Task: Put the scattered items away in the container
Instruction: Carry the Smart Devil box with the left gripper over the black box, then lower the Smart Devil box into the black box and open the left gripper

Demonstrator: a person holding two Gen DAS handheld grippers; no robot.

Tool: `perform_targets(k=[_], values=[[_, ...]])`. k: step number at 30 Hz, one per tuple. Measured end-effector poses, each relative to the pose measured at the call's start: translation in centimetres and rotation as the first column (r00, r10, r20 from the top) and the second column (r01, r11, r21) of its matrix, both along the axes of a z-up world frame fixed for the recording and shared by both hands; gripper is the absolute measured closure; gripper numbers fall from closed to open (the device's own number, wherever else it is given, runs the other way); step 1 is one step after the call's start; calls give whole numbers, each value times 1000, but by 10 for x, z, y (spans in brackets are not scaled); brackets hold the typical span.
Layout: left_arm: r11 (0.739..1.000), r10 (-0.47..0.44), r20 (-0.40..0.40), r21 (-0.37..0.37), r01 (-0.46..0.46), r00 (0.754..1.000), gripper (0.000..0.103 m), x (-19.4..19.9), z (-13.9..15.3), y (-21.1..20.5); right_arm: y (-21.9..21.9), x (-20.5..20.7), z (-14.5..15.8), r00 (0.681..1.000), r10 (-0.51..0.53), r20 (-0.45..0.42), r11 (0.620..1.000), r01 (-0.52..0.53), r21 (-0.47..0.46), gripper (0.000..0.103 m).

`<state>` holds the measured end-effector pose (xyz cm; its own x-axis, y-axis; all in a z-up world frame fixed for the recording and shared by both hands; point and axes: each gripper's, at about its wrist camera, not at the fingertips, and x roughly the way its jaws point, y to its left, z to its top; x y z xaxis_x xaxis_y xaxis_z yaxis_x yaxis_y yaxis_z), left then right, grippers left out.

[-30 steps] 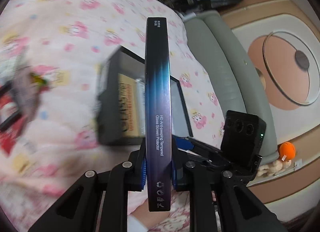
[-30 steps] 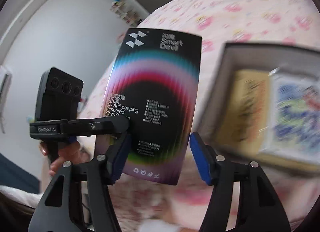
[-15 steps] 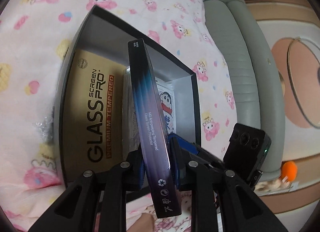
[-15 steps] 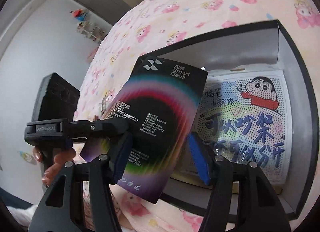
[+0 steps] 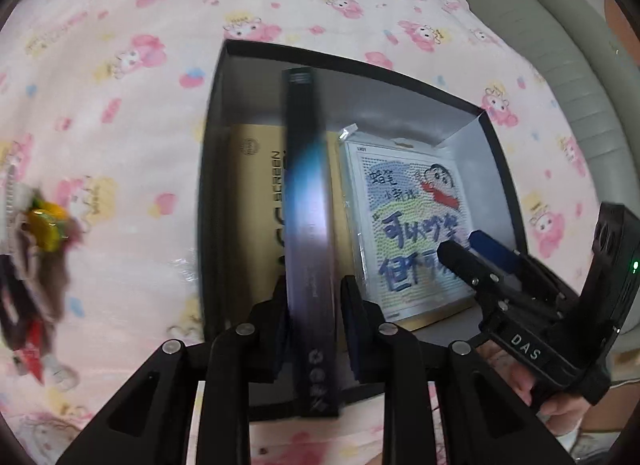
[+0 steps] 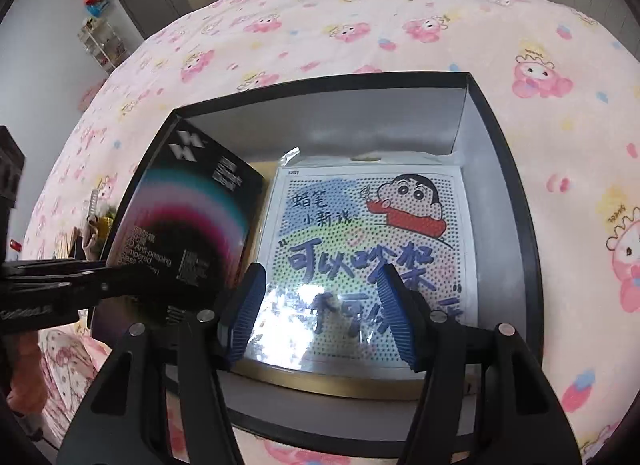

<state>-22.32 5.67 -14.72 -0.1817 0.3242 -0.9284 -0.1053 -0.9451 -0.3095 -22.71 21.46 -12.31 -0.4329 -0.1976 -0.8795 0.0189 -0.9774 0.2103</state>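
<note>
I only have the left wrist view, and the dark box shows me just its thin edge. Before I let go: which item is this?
Observer: The right wrist view shows its face. The dark box has rainbow rings and reads "Anti-peeping Tempered Glass".
Operator: How does it sit in the container?
Observer: It leans, top toward the left wall of the container, beside the cartoon sheet. Its bottom edge is hidden.
Operator: Is the right gripper carrying anything?
Observer: No. The right gripper is open and empty above that sheet. Your left gripper is opening with the box between its jaws.
</note>
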Motion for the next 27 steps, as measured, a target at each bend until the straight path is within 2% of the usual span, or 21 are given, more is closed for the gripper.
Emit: perform_targets(k=[4,7,9,13,15,19,22,27], values=[[997,40,-9,-66,-40,999,79,7,0,-12,4,-1,-5,999,11,32,999,-10,-33,43],[997,62,-26,-52,-63,998,80,10,4,-17,5,2,-6,999,20,29,999,-20,-29,43],[996,58,-38,-72,-61,998,80,12,5,-15,3,1,-7,999,22,28,1000,-21,-21,43],[984,28,-108,-175,-47,994,79,20,21,-9,7,8,-8,999,21,37,1000,-21,-20,43],[979,22,-148,-195,-51,989,79,20,30,-7,8,11,-5,999,24,29,1000,-24,-18,43],[986,-9,-117,-167,-10,993,79,6,19,-3,4,11,-2,999,47,12,999,-47,-15,43],[990,-48,-77,-133,37,996,79,-2,4,9,0,13,-1,998,62,6,998,-62,-12,47],[995,-65,-24,-81,63,998,79,-25,-11,22,10,7,16,999,32,-28,999,-32,5,48]])
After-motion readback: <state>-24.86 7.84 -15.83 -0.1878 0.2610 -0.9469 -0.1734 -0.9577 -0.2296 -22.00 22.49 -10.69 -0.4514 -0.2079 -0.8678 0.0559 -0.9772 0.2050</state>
